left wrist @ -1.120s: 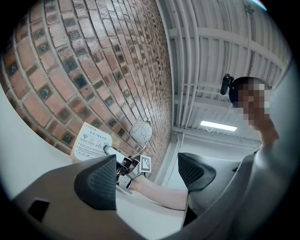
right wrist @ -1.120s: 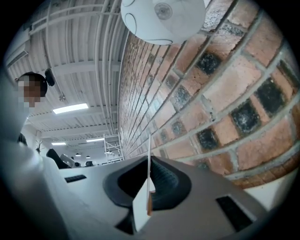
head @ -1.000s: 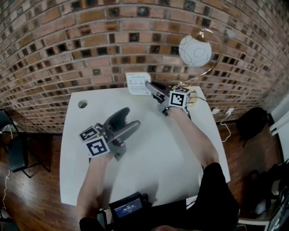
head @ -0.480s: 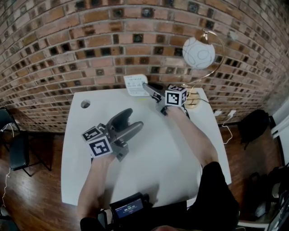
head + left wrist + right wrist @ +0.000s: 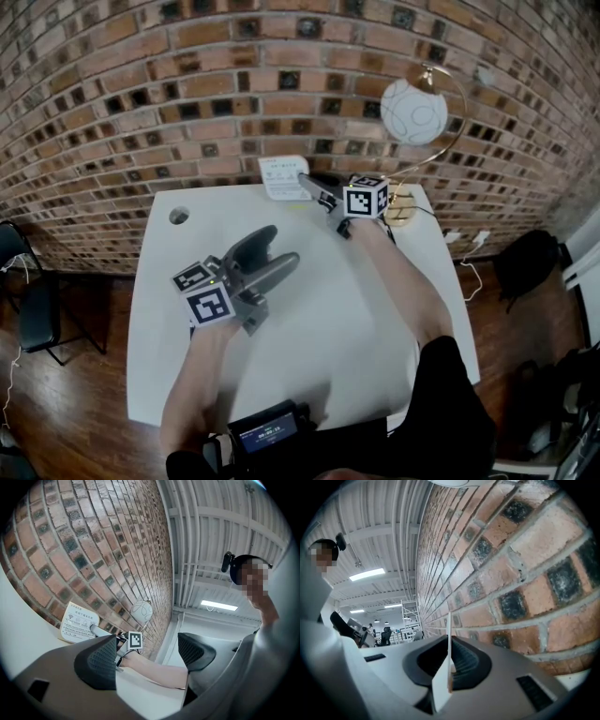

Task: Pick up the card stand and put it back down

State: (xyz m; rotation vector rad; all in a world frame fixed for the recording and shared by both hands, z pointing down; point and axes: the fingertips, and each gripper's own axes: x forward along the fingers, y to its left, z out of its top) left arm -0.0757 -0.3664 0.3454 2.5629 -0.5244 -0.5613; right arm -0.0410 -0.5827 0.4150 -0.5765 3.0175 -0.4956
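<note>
Right gripper view: right gripper [image 5: 450,662] is opening its jaws off the card stand [image 5: 440,686], probably set down already; left gripper [image 5: 274,251] is idling wide. Next: backing straight out.

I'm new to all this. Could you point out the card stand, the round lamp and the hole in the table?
card stand [image 5: 283,175], head view, its white printed face
lamp [image 5: 410,110], head view, its white globe
hole [image 5: 178,217], head view, its middle, table's far left corner

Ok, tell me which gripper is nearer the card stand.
Right. The right gripper is at the card stand, its opening jaws either side of the card's edge. The left gripper is out over the table, well away, jaws apart.
</note>
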